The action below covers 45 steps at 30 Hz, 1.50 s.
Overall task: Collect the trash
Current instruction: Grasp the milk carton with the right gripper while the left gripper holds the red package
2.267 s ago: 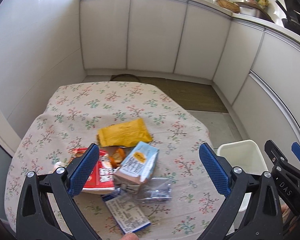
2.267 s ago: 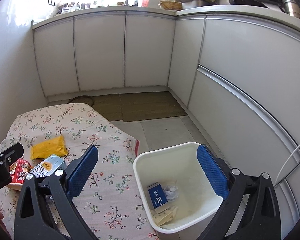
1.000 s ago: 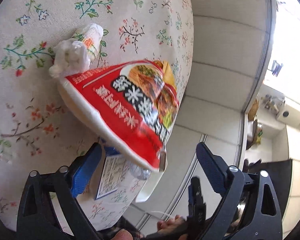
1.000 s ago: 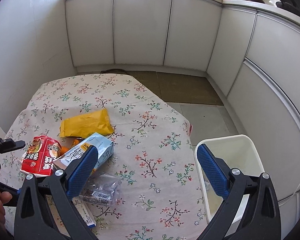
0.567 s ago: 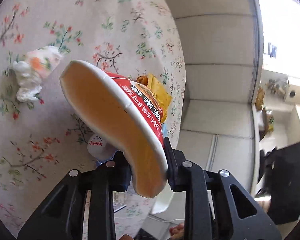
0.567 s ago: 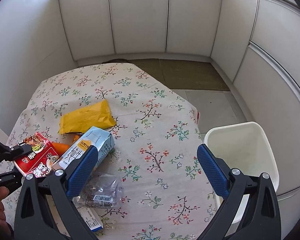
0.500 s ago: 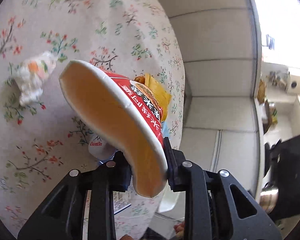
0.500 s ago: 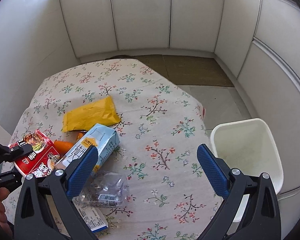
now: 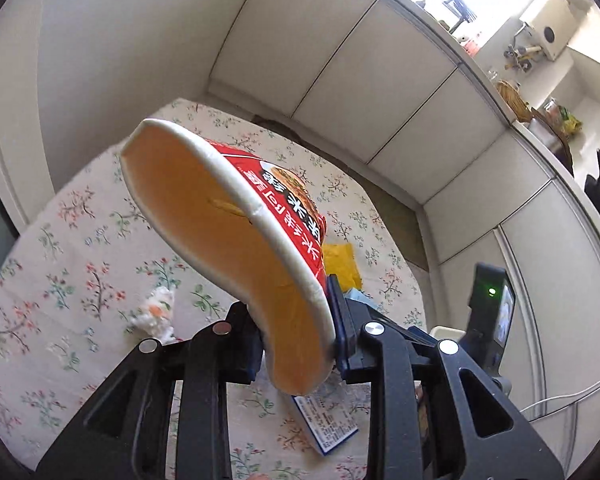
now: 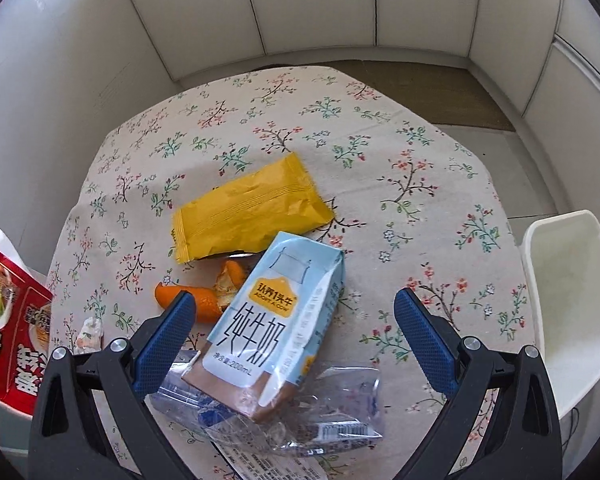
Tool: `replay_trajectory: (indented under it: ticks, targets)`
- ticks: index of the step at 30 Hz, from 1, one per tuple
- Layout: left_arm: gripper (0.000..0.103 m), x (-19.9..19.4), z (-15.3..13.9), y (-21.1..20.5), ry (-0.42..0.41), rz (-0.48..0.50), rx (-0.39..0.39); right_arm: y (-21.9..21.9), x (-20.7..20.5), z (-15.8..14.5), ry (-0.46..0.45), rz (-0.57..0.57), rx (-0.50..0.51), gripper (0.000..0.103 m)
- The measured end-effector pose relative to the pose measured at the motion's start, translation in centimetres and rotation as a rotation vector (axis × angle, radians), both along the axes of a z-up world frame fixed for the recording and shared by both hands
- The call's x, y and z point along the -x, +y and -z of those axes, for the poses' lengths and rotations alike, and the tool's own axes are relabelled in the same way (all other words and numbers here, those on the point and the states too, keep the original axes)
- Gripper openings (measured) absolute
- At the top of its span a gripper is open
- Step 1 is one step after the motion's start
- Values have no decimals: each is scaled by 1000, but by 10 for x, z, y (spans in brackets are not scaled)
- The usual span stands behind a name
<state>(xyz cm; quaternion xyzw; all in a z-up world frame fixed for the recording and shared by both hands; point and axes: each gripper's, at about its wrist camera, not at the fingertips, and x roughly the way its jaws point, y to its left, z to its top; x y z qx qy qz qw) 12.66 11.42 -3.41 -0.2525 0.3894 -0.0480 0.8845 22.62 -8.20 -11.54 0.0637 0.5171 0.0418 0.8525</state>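
6 pieces of trash lie on your floral tablecloth (image 10: 420,152): 1 yellow wrapper (image 10: 248,212), 1 milk carton (image 10: 272,328), 1 orange peel (image 10: 196,296), 1 clear plastic bag (image 10: 324,420), 1 printed box (image 9: 326,426) and 1 crumpled tissue (image 9: 154,312). 1 white bin (image 10: 572,304) stands beside the table, contents hidden. Your left gripper (image 9: 296,336) clamps 1 red noodle cup (image 9: 228,236) by its squashed rim above the table, while your right gripper (image 10: 296,340) is spread wide above the carton.
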Motion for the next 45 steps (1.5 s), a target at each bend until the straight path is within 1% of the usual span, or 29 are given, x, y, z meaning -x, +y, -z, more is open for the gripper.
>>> replay_trajectory:
  ticks: [4,7,8,9,10,12,13,14,19,29,32,41,45]
  targets:
    - [26,1,-1,8,3,-12,-20,16,-6,13,24,-31,56,96]
    - [26,0,-2,12,6,-28,-37,19,-9,23,46,-40,60,96]
    - [26,0,-2,13,7,-34,-46,18,-9,24,43,-39,53,94]
    - [26,0,-2,14,6,-38,-49,17,-8,24,37,-38,45,77]
    - [26,-2,-5,12,6,-41,-49,16,-9,24,39,-41,37,69]
    - [26,-2,-5,13,5,-43,-46,12,-8,22,34,-39,4,59]
    - [26,-2,-5,14,4,-43,-47,11,-8,21,32,-38,-9,58]
    - [26,-2,-6,14,4,-45,-48,10,-7,19,28,-39,-21,55]
    - [26,-3,-6,12,2,-43,-51,7,-1,6,-6,-52,-50,54]
    - [26,-5,-4,5,-9,-37,-54,3,16,-32,-137,-88,-56,53]
    - [26,-6,-6,2,-15,-35,-51,0,20,-43,-177,-89,-45,53]
    - [26,-10,-11,-20,-39,-2,-50,-28,37,-75,-297,-52,-1,53]
    - [26,-13,-12,-32,-41,15,-52,-51,41,-83,-324,-17,13,53]
